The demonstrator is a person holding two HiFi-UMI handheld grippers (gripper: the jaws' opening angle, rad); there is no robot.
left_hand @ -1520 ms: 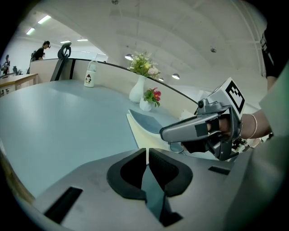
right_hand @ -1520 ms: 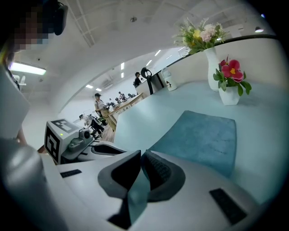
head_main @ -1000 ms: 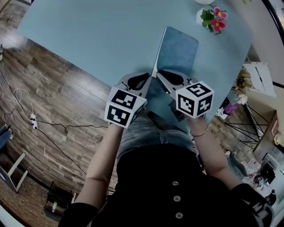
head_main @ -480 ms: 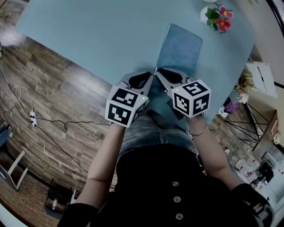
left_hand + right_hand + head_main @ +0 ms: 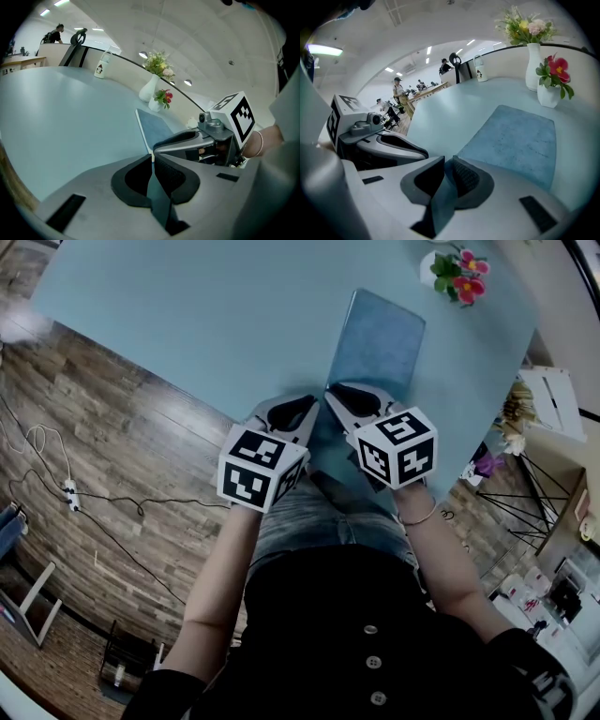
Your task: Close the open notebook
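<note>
A blue notebook [image 5: 380, 338] lies on the light-blue table [image 5: 187, 324], reaching toward its near edge, with a white page edge along its left side. Both grippers meet at its near end. My left gripper [image 5: 312, 407] has its jaws shut, and a thin dark-blue sheet runs between its pads [image 5: 165, 173]. My right gripper [image 5: 330, 395] sits just to its right, also shut on a blue sheet of the notebook [image 5: 515, 138]. In the left gripper view the notebook [image 5: 154, 129] stretches away past my left gripper [image 5: 153, 157]. The right gripper view shows my right gripper [image 5: 446, 161] at the notebook's near edge.
A small white pot of red flowers [image 5: 455, 277] and a tall white vase [image 5: 534, 65] stand beyond the notebook's far end. A white bottle [image 5: 101, 68] is at the table's far side. Cables lie on the wooden floor [image 5: 94, 484] to the left.
The right gripper's marker cube has drifted a little left and up in the head view. Both grippers stay at the notebook's near end, and the notebook lies much as before.
</note>
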